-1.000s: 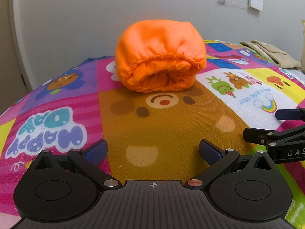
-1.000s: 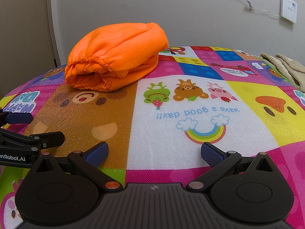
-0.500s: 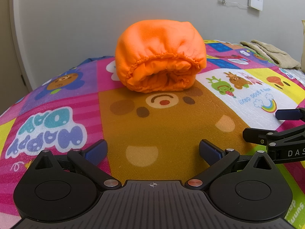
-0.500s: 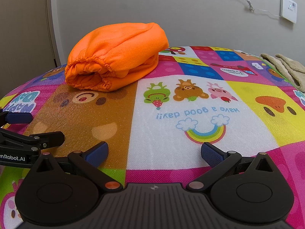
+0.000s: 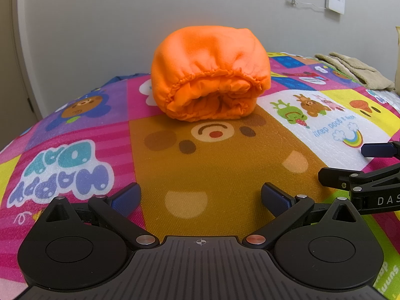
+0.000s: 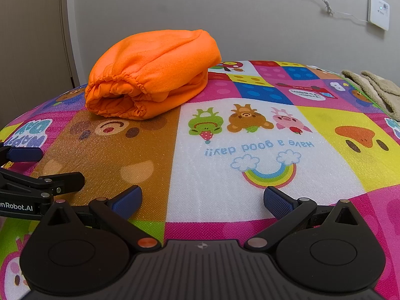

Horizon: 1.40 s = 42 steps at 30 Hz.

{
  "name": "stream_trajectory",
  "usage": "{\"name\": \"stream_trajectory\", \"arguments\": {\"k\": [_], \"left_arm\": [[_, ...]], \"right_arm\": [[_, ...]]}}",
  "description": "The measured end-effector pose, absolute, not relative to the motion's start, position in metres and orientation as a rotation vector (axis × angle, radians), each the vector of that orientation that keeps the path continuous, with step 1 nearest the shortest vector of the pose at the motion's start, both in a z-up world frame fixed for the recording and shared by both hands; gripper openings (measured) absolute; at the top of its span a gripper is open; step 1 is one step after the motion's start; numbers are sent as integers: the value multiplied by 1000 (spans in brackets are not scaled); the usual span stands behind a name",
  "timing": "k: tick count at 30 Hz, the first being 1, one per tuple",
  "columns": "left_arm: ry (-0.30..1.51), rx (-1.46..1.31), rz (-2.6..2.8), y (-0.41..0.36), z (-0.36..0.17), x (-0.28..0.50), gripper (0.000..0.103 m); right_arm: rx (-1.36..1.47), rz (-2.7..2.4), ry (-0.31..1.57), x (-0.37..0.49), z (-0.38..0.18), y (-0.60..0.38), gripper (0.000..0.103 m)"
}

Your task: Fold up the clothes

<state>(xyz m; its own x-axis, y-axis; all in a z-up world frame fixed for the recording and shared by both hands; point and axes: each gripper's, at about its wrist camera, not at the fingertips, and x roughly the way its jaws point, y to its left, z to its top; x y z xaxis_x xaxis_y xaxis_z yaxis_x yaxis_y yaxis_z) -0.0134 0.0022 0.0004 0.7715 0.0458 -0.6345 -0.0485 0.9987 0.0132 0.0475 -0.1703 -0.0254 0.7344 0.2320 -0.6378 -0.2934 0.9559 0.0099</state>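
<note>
Nothing has moved since the earlier frames: both claws rest where they were. On the left, my left claw (image 5: pixel 200 197) is spread wide and holds nothing, low over the colourful cartoon play mat (image 5: pixel 75 135). Ahead of it lies the orange fleece garment with an elastic hem (image 5: pixel 211 75), folded in a thick bundle on the brown bear square, well apart from both claws. My right claw (image 6: pixel 202 200) is also wide open and empty, beside the left one. I think the bundle can spring open if I pinch only the top layer. Open mat is free to the right until the beige towel (image 6: pixel 375 87); the wall is close behind.
</note>
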Motion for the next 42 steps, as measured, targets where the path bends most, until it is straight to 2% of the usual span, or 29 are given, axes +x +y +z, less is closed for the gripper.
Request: {"name": "stream_trajectory", "arguments": {"k": [42], "left_arm": [[688,-4,51,2,2,-19,103]], "right_arm": [[-93,288,688,48,-25,-170,103]]}}
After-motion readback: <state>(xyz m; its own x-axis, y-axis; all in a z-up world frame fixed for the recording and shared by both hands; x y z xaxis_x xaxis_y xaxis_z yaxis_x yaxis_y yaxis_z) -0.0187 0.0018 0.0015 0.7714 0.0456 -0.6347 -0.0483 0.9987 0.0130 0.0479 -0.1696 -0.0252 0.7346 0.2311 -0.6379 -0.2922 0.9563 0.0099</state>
